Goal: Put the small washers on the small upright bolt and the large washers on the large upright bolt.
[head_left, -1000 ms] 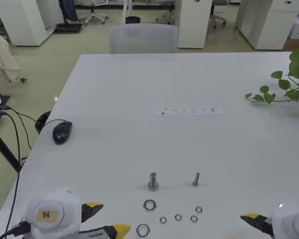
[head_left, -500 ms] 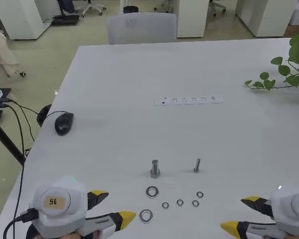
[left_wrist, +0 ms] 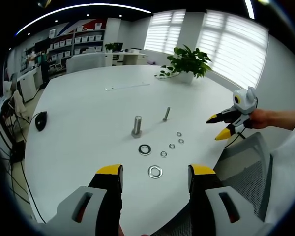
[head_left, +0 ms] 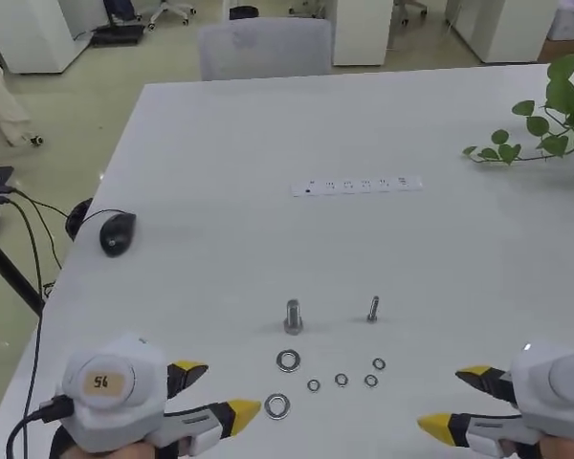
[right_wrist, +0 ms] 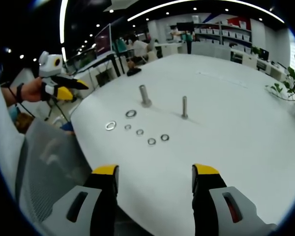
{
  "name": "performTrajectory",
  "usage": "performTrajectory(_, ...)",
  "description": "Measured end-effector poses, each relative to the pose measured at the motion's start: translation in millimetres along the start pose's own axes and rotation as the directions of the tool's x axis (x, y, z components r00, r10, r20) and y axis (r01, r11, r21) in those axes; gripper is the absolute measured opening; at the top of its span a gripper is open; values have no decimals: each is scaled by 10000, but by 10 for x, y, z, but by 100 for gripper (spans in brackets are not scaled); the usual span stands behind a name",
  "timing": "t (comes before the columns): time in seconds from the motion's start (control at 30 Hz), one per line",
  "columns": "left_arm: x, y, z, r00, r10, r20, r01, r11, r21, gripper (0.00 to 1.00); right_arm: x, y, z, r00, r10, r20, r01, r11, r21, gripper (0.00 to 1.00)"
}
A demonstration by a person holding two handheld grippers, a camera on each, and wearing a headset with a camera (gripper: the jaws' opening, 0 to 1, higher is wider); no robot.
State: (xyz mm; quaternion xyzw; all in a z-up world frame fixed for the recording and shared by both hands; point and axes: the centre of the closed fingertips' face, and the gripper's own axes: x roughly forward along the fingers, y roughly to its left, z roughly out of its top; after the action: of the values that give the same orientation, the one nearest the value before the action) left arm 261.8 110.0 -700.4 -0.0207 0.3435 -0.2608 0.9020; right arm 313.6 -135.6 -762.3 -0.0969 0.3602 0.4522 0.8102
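Steel washers all loose on the white table (head_left: 220,191), none threaded yet, so by the look of it the first pick not yet begun. Counted: two large washers (head_left: 277,406), four small washers (head_left: 342,380), lying just in front of one large bolt (head_left: 293,316) and one small bolt (head_left: 373,308), both upright. Left gripper (head_left: 222,388) and right gripper (head_left: 450,398) spread wide, holding nothing. Next, probably: close the left jaws on the nearest of the large washers, tip its thin edge up off the table, drop it over the large bolt.
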Motion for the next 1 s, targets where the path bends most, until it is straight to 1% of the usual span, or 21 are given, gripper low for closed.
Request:
performTrajectory(0.1, 2, -13, 11, 10000, -22, 22, 22, 10000, 63, 53, -2, -3, -16, 10000, -19, -63, 19, 10000, -27, 62)
performTrajectory(0.2, -4, -27, 20, 10000, -22, 43, 22, 10000, 59, 53, -11, 1, -3, 10000, 3, 2, -3, 10000, 3, 61)
performTrajectory(0.3, -5, -46, 18, 10000, -35, 31, 35, 10000, 82, 53, -8, -6, -11, 9999, 27, -115, -29, 9999, -130, 61)
performTrajectory(0.4, 11, -64, -13, 10000, -79, -60, 80, 9999, 92, 53, 19, -38, 0, 9998, 9, -199, -13, 9998, -216, 57)
performTrajectory(0.5, 19, -96, -13, 9999, -93, -145, 96, 9998, 187, 53, 68, -81, 14, 9994, -28, -352, 18, 9996, -284, 51)
performTrajectory(0.63, 2, -113, 16, 10000, -38, -78, 39, 9999, 168, 53, 178, -157, 57, 9977, 10, -674, -55, 9978, -667, 41)
performTrajectory(0.73, 3, -129, 9, 10000, -11, -69, 11, 9999, 114, 53, 295, -218, 140, 9957, 105, -918, -204, 9940, -1075, 36)
performTrajectory(0.8, 8, -137, -8, 10000, -30, -90, 31, 9999, 104, 53, 357, -258, 215, 9961, 25, -887, -145, 9908, -1348, 34)
performTrajectory(0.9, 9, -165, -27, 9999, -75, -121, 76, 9999, 112, 52, 502, -264, 348, 9957, 196, -904, -354, 9836, -1768, 30)
performTrajectory(0.93, 8, -170, -29, 9999, -82, -119, 83, 9999, 96, 52, 545, -271, 366, 9952, 227, -954, -404, 9813, -1883, 28)
performTrajectory(1.0, 7, -173, -39, 9999, -83, -115, 84, 9999, 71, 52, 637, -262, 377, 9919, 365, -1214, -620, 9750, -2134, 25)
